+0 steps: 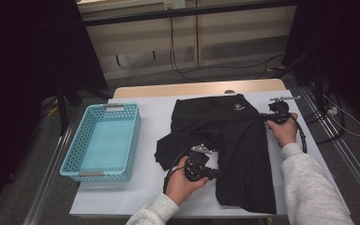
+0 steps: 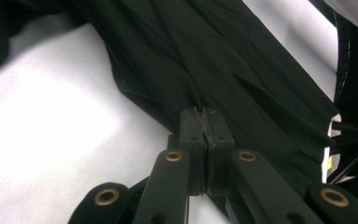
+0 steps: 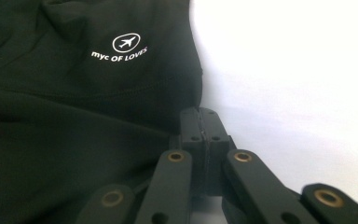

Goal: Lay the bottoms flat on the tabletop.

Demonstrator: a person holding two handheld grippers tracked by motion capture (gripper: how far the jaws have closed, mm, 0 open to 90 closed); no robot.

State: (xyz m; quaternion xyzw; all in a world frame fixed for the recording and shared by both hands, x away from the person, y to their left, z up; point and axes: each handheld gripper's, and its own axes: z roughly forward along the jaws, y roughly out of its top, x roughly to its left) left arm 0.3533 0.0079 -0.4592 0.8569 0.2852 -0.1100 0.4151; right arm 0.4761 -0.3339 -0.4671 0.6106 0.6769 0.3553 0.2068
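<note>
White table cover carries black shorts, soft, limp and light, so grab hems: left gripper clamped on the leg fold ahead of its jaws, right gripper pinched on the side edge.

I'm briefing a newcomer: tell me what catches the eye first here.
A black garment sprawls over the white table cover, with a small white aeroplane logo near its far edge. The left gripper and right gripper are both shut on its cloth. A turquoise basket sits at the left.
</note>
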